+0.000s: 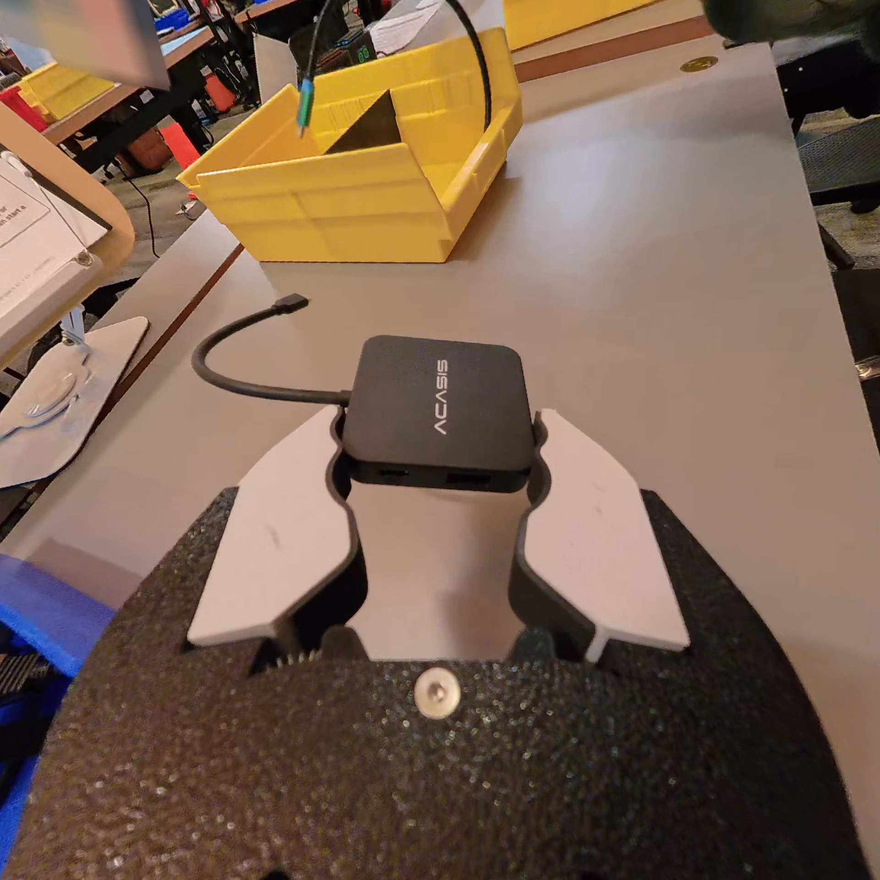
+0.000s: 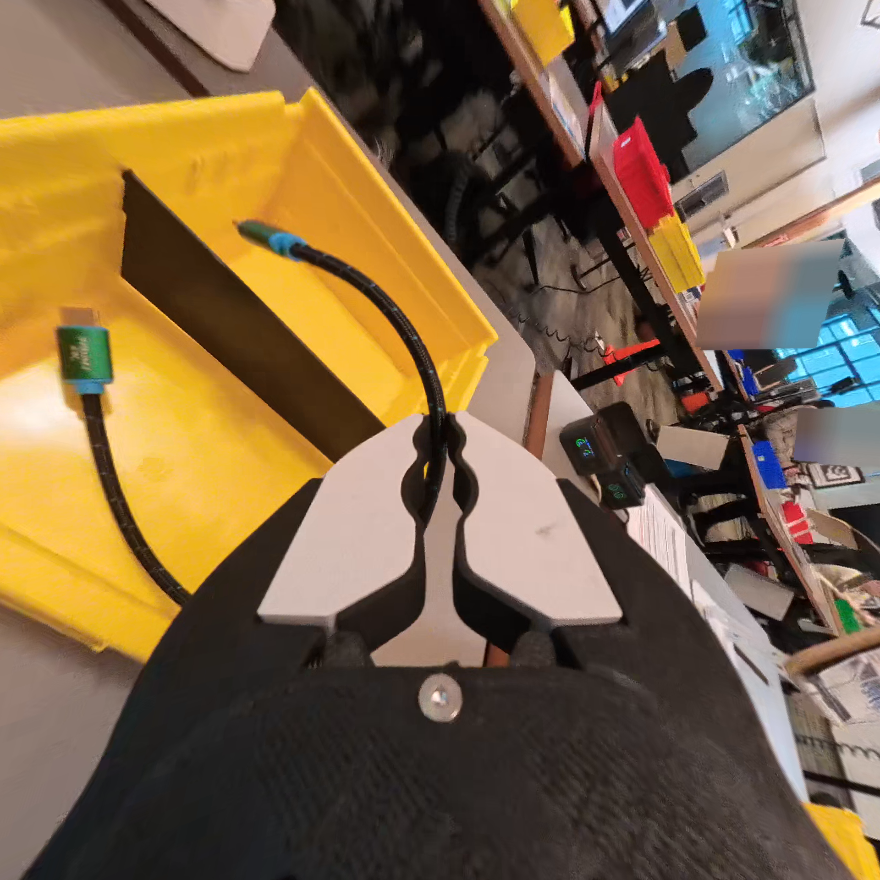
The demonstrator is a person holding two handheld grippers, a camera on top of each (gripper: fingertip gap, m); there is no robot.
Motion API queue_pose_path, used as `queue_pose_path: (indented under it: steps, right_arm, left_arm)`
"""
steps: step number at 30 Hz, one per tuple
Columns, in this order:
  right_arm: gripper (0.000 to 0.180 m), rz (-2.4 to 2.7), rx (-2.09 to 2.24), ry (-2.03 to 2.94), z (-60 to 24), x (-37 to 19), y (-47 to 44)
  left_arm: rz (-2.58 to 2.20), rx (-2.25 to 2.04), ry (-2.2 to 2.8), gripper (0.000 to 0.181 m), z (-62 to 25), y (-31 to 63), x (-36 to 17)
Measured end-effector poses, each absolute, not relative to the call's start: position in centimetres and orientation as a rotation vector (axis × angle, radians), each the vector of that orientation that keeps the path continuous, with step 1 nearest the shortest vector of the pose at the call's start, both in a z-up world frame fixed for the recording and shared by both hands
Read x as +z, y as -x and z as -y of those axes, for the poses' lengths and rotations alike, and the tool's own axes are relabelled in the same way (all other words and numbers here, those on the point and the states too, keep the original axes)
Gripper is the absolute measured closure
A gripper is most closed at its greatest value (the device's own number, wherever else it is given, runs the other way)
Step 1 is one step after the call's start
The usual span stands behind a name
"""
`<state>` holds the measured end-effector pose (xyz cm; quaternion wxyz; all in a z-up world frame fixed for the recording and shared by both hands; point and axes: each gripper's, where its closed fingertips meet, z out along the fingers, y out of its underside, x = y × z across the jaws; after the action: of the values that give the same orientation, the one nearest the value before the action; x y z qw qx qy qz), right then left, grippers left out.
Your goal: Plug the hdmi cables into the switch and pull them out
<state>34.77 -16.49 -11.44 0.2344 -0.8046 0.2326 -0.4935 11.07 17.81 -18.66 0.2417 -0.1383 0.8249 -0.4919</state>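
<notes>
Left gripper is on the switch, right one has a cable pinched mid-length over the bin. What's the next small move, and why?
Probably carry the cable from above the yellow bin toward the switch. The right gripper pinches it mid-length, both green plugs dangling free; the left gripper brackets the switch, whose near-side ports show empty.

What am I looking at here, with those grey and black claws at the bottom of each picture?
Those claws are hand-held grippers; a person carries one in each hand. Each has a camera looking forward along its two fingers, so each picture is one gripper's own view.

In the left wrist view, the left gripper has its fingers on either side of a flat black switch lying on a grey table. A yellow bin stands behind it.

In the right wrist view, the right gripper is shut on a braided black HDMI cable, held over the bin. Both green plugs hang free, so nothing is plugged in yet.
</notes>
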Motion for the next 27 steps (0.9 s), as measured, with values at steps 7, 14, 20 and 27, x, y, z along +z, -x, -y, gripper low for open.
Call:
queue_pose_path:
  steps: [7, 14, 20, 27]
  right_arm:
    - [0.173, -0.396, -1.325, 2.369, 15.9, -15.3, -34.3]
    - [0.138, -0.612, -1.112, 2.083, 11.4, -10.6, -32.9]
    - [0.117, -0.212, -0.585, 1.876, -2.2, -9.5, -20.1]
    - [0.109, 0.19, -0.296, 1.799, -12.5, -13.7, -8.1]
  left_arm:
    - [-2.27, -1.353, 0.337, 0.108, -17.0, -10.5, -18.4]
    - [-2.265, -1.335, 0.311, 0.108, -16.4, -10.3, -18.2]
    - [-2.226, -1.469, 0.338, 0.108, -16.2, -10.1, -17.1]
    - [-2.221, -1.73, 0.273, 0.108, -15.3, -7.8, -15.0]
